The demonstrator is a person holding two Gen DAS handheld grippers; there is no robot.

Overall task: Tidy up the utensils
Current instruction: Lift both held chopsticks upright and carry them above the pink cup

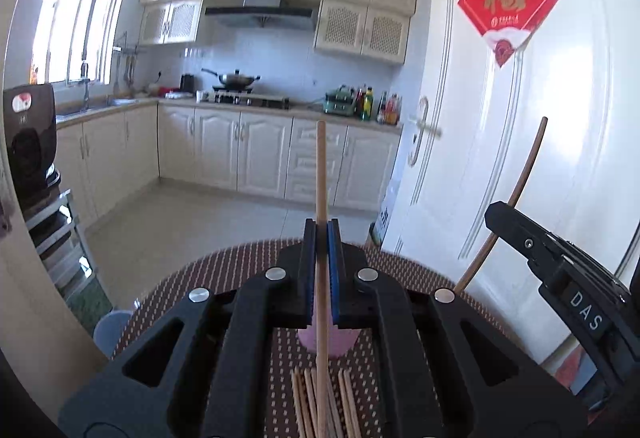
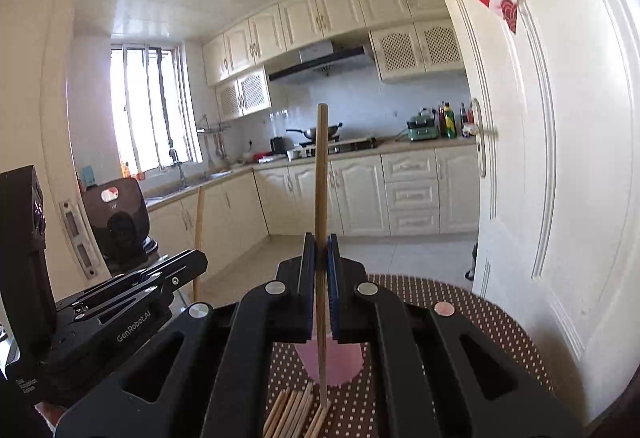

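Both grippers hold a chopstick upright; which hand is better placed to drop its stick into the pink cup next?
Roughly even, slightly the right. The right gripper grips its chopstick with the pink cup just ahead; the left gripper looks similarly lined up.

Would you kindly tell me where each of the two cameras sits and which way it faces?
Left wrist view: sits on the left gripper, looking along its fingers over the round table into the kitchen; its fingers clamp a light chopstick, and the right gripper shows at the right edge.
Right wrist view: sits on the right gripper, facing the same kitchen; its fingers clamp a darker chopstick, and the left gripper shows at the left.
Shared: pink cup, loose chopsticks, white door, both grippers.
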